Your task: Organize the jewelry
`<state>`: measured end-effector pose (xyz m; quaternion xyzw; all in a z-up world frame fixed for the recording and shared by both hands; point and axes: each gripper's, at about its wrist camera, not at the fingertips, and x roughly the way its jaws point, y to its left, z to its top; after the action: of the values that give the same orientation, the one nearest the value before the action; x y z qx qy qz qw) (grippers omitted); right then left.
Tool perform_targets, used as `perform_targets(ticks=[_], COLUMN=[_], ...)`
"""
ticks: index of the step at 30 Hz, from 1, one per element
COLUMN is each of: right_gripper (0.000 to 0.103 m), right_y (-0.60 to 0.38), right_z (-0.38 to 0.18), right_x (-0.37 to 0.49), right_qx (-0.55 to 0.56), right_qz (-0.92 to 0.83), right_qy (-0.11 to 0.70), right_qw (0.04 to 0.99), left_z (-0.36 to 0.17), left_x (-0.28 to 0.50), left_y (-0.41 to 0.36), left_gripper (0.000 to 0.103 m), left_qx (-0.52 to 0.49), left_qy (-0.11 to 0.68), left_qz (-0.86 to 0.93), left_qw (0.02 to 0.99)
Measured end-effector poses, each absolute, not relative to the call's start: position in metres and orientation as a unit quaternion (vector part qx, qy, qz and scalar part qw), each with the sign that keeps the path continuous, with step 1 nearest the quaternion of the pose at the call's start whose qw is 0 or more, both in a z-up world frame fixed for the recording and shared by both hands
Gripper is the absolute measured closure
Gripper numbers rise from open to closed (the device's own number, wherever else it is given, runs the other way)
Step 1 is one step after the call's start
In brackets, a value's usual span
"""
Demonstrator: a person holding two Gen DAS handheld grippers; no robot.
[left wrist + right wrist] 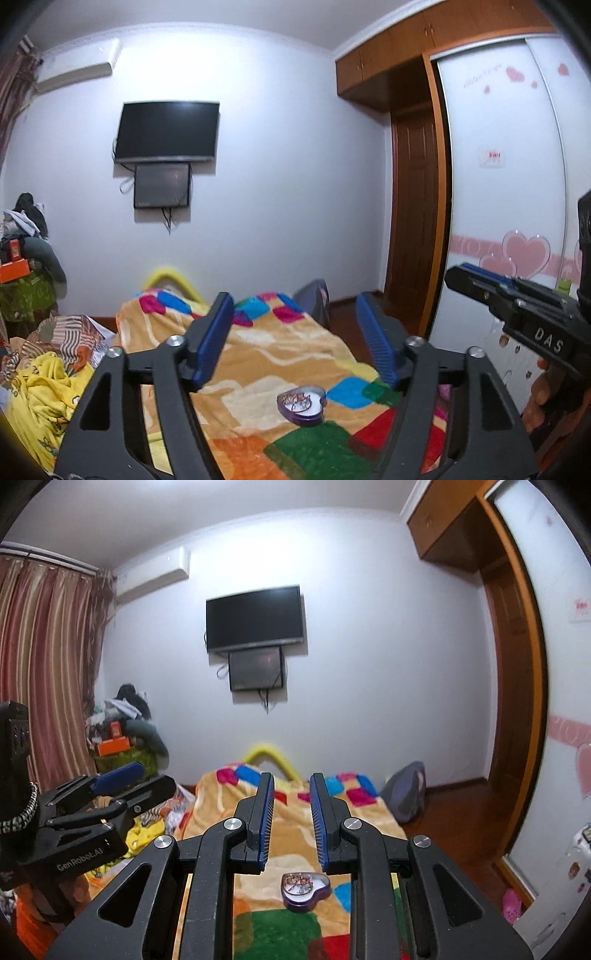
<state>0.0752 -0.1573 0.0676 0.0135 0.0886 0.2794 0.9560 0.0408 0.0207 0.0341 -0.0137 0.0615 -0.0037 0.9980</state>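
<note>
One heart-shaped tin [302, 405], purple-sided and open at the top, resting on the patchwork blanket [280, 354] near the foot of the view, on a tan patch just above a green square. Inside, a tangle of thin jewelry [295, 399], too small to sort into separate pieces. Seen again from the right wrist view, same tin [305, 890] with the same tangle [300, 882], lying below and between the two blue pads.

Above the tin and clear of it, the left gripper [297, 319], fingers spread wide apart, nothing between them. To its right, also raised off the blanket, the right gripper [291, 805], fingers parallel with a narrow gap, holding nothing. Each tool visible at the edge of the other's view, the right one [480, 275] gripped by a hand [543, 391] at the frame's edge.

Beyond the blanket, a yellow curved bed end [271, 757], a grey bag [406, 794] on the wooden floor, and crumpled yellow bedding [40, 398] to the left. On the far wall, a dark television [255, 618] over a smaller dark panel [256, 668]. Striped curtains [40, 657] at left, a wardrobe with pink hearts [524, 251] at right.
</note>
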Motion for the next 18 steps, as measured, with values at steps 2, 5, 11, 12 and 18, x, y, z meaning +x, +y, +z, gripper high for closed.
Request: perform_targets(ticks=[2,5,11,12,18], right_gripper=[0.073,0.051,0.016,0.015,0.012], right_y=[-0.154,-0.151,-0.148,-0.148,-0.144], right_z=[0.069,0.067,0.069,0.069,0.067], right_x=[0.065,0.059,0.051,0.048,0.049], right_qx=[0.014,0.014,0.011,0.011,0.007], right_qz=[0.272,0.25,0.222,0.22,0.22], right_qy=[0.078,0.058,0.039,0.037,0.048], right_qw=[0.959,0.966,0.974,0.975,0.974], left_z=[0.036,0.036,0.033,0.032,0.027], left_x=[0.029,0.014,-0.002,-0.004,-0.005], left_y=[0.02,0.021,0.023,0.024,0.026], left_gripper=[0.016,0.006,0.001,0.001,0.001], left_qx=[-0.014,-0.02,-0.028,-0.029,-0.03], left_qy=[0.05,0.037,0.037,0.039,0.047], left_qz=[0.004,0.014,0.026,0.027,0.034], left_qw=[0.999,0.999,0.999,0.998,0.998])
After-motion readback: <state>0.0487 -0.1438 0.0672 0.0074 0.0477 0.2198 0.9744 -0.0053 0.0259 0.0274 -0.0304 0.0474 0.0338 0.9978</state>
